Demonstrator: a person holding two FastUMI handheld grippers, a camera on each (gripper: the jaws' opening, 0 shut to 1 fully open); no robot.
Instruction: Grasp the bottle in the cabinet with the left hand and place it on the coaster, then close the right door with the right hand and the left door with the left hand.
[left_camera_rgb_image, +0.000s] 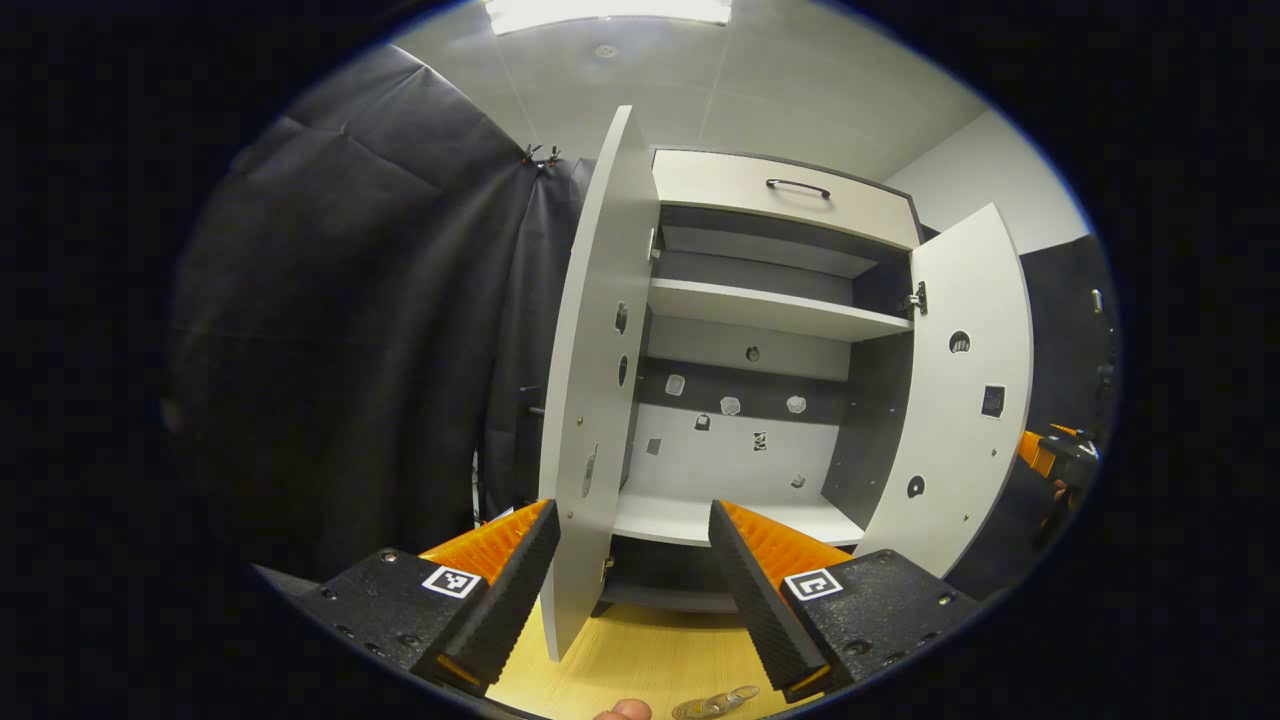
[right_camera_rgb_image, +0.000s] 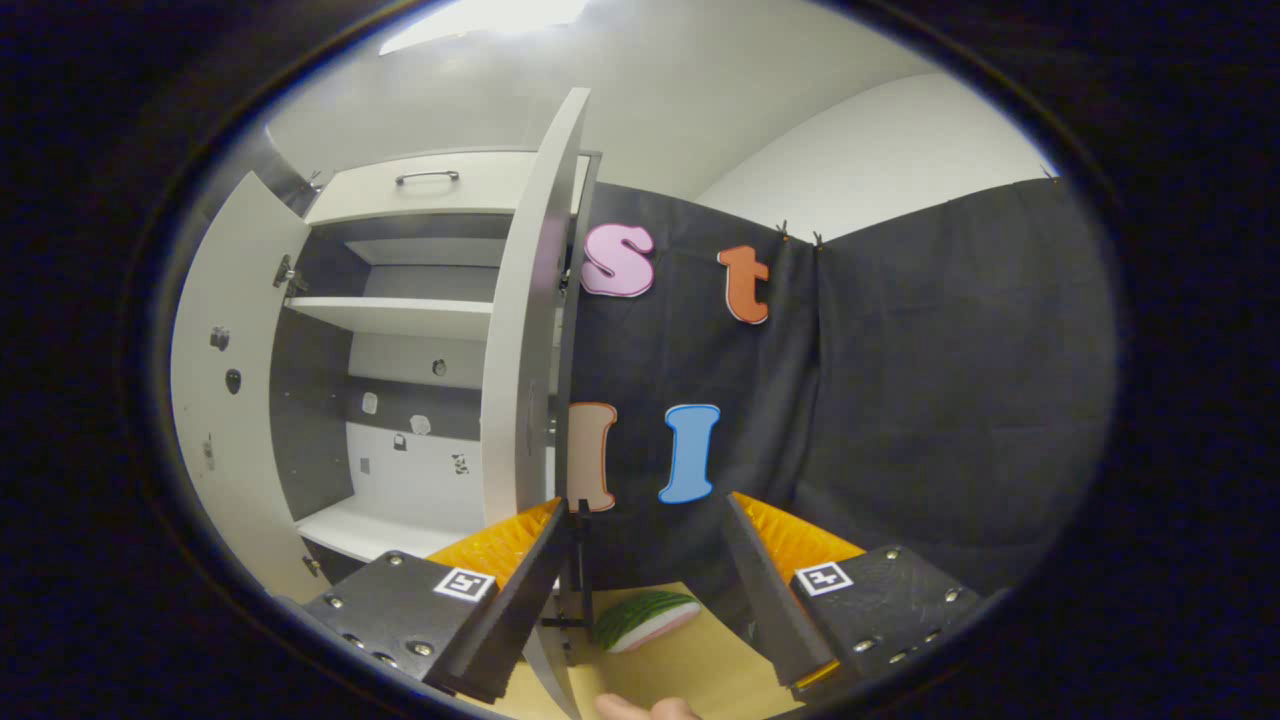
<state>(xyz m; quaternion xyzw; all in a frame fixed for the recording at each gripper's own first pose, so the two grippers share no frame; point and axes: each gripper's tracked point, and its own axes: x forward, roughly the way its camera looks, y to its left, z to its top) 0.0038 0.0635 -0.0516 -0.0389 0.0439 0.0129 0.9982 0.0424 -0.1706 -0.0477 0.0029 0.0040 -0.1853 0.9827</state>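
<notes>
The white cabinet (left_camera_rgb_image: 770, 310) stands with both doors swung out and its shelves bare. My left gripper (left_camera_rgb_image: 635, 575) is open, and the left door (left_camera_rgb_image: 590, 400) stands edge-on between its fingers, close to the left finger (left_camera_rgb_image: 510, 590). The right door (left_camera_rgb_image: 970, 380) hangs open on the far side. In the right gripper view my right gripper (right_camera_rgb_image: 640, 570) is open, with the right door (right_camera_rgb_image: 525, 350) edge-on just inside its left finger (right_camera_rgb_image: 510, 600). A clear glassy thing (left_camera_rgb_image: 715, 703) lies at the bottom edge; I cannot tell what it is.
The cabinet sits on a wooden tabletop (left_camera_rgb_image: 640, 660). A toy watermelon slice (right_camera_rgb_image: 645, 620) lies on the table beside the right door. A top drawer with a handle (left_camera_rgb_image: 798, 187) is closed. Fingertips (left_camera_rgb_image: 620, 710) show at the lower rim. The other gripper (left_camera_rgb_image: 1060, 460) is far right.
</notes>
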